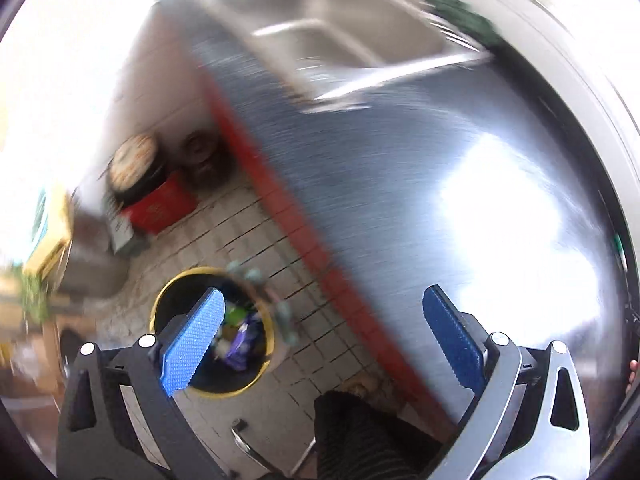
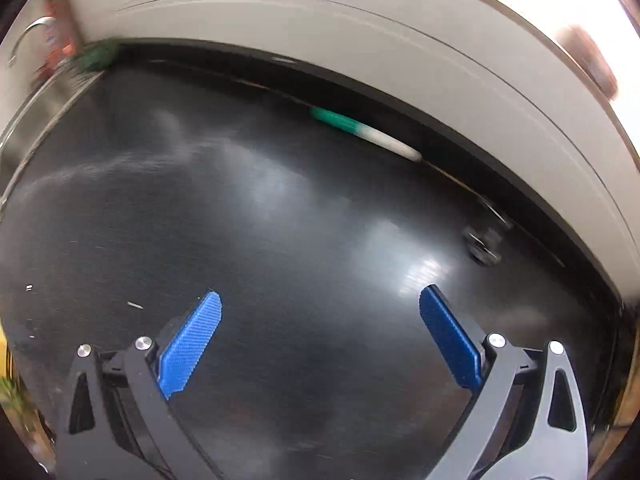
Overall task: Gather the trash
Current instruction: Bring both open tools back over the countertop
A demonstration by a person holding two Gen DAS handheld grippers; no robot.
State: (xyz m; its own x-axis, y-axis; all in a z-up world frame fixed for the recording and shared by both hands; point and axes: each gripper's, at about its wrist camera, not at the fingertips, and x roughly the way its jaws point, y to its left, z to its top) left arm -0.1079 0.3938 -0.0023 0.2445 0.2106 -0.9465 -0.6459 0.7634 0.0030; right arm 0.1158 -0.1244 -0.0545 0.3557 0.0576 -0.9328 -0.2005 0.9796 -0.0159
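Left wrist view shows the left tongs [image 1: 322, 312] spread wide and empty above one gold-rimmed trash bin [image 1: 256, 378] on the tiled floor beside the steel desk [image 1: 380, 184]; the bin already holds several wrappers. A blurred greenish scrap [image 1: 280, 304] seems to be dropping at its rim. The right tongs [image 2: 320, 314] are likewise spread and empty over the desk, where one green-and-white tube [image 2: 366, 131] lies near the back wall. Best approach: come down squarely over that tube before pinching.
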